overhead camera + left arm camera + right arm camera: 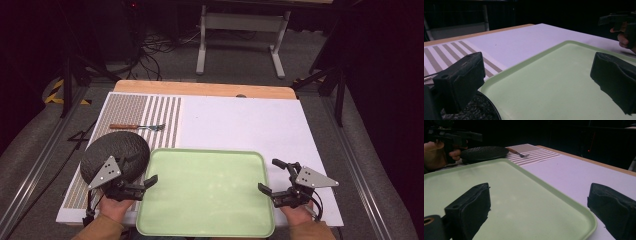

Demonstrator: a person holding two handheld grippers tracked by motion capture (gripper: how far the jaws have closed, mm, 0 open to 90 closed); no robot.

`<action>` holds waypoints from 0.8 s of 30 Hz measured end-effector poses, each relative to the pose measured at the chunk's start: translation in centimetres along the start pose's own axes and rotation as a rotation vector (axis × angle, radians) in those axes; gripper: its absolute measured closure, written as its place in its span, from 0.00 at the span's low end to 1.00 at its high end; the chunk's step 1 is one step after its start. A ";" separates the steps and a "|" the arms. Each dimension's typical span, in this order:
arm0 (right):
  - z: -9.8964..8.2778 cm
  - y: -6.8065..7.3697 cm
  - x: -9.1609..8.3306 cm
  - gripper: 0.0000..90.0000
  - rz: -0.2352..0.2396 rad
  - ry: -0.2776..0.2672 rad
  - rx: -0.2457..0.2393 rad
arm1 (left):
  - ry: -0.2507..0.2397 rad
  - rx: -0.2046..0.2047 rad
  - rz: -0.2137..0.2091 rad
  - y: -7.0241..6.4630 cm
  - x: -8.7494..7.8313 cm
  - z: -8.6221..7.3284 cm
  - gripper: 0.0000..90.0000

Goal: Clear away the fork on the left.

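A white mat (240, 125) covers the wooden table, with a striped part at its far-left side. A light green tray (207, 192) lies at the near edge of it. Left of the tray, touching its corner, is a dark round plate (116, 152). Beyond the plate lies a fork (137, 127) on the stripes. The left gripper (137, 180) is at the tray's left edge, jaws spread. The right gripper (267, 176) is at the tray's right edge, also spread and holding nothing.

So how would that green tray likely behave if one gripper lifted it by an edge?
The green tray looks stiff and probably light, with nothing on it. Its wide, flat shape would likely sag away from a one-sided grip, and its smooth rim may slip.
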State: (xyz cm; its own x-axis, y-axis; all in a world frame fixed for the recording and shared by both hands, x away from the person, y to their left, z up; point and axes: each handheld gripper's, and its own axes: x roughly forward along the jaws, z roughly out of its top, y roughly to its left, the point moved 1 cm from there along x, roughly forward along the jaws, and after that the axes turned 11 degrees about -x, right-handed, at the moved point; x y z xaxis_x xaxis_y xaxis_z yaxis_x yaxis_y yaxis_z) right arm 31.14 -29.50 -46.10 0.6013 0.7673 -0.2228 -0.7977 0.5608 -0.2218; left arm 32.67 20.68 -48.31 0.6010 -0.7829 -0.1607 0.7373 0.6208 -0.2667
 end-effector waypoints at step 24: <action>0.2 0.0 -0.3 0.10 0.019 -0.025 0.004 | 0.040 0.018 -0.039 -0.1 -0.1 1.9 0.04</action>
State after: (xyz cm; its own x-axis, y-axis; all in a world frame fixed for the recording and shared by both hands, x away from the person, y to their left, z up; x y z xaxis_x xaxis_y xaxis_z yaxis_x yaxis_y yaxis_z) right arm 30.94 -29.66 -45.88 0.5850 0.7851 -0.2033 -0.8090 0.5475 -0.2137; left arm 33.16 20.78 -46.42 0.5592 -0.8074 -0.1881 0.7657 0.5900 -0.2561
